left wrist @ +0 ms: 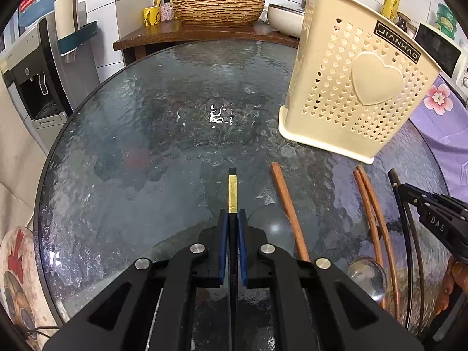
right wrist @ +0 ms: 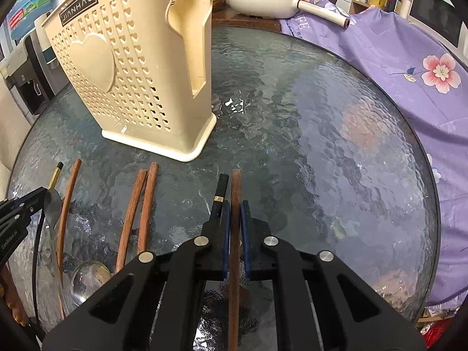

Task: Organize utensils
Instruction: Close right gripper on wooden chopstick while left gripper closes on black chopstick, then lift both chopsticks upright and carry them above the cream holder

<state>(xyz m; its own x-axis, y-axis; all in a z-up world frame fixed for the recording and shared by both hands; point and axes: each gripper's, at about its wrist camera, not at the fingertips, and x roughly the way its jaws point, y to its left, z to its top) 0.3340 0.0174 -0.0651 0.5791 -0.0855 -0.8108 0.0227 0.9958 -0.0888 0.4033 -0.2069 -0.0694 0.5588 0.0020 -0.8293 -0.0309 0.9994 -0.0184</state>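
My left gripper [left wrist: 233, 219] is shut on a black chopstick with a gold band [left wrist: 232, 188], whose end sticks out past the blue pads over the glass table [left wrist: 146, 117]. My right gripper [right wrist: 235, 213] is shut on a brown wooden chopstick [right wrist: 235, 184]. A second black chopstick [right wrist: 220, 185] lies against its left finger. More brown chopsticks lie between the grippers: a single one [left wrist: 288, 201] and a pair [left wrist: 370, 201]. The cream perforated utensil holder [left wrist: 351, 87] [right wrist: 131, 73] stands upright just beyond them. In the right wrist view, the left gripper [right wrist: 36, 194] shows at the left edge.
Two metal spoons [right wrist: 52, 204] [right wrist: 87, 275] lie among the chopsticks near the table's front edge. A purple flowered cloth [right wrist: 409, 58] covers furniture to the right. Behind the table are a woven basin [left wrist: 218, 8], a white pan [right wrist: 263, 0] and a water dispenser [left wrist: 32, 76].
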